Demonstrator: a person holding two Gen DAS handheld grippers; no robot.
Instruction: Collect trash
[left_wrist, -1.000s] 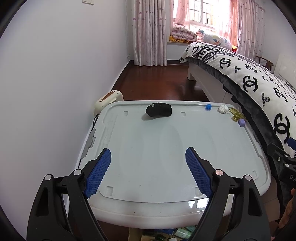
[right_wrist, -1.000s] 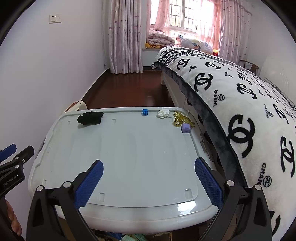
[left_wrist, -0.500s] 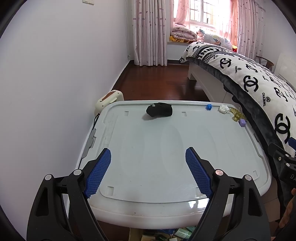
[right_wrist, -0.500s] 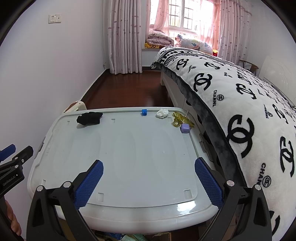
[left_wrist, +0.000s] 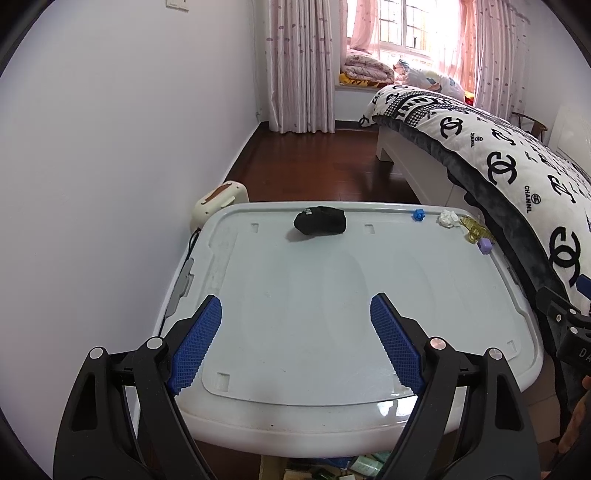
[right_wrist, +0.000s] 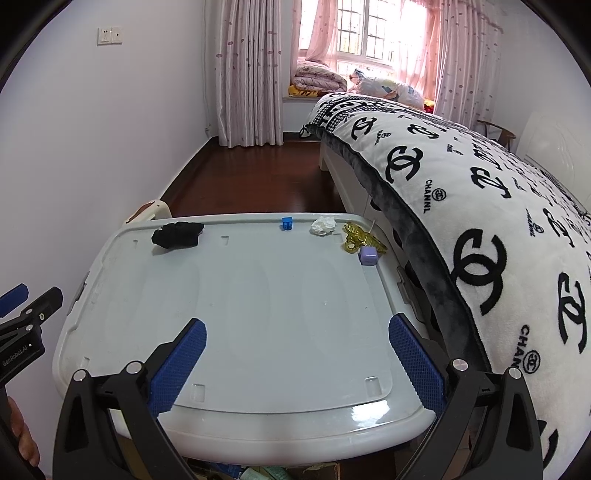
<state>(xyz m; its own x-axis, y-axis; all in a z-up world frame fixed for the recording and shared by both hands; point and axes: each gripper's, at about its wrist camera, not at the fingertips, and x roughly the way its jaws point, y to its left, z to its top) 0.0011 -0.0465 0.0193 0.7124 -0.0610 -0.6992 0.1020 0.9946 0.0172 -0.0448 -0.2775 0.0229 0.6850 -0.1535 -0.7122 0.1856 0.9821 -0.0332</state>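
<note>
A crumpled white tissue lies at the far right edge of a white plastic bin lid; it also shows in the left wrist view. A black cloth wad lies at the far left of the lid. A small blue brick, a yellow hair clip and a lilac cube lie near the tissue. My left gripper and right gripper are both open and empty over the lid's near edge.
A bed with a black-and-white logo blanket runs along the right, pressing against the bin. A white wall is on the left, with a cream bin on the floor behind the lid. Boxes and bottles lie under the near edge.
Both grippers have drifted very slightly; the objects sit marginally different in frame. Nothing was gripped or moved.
</note>
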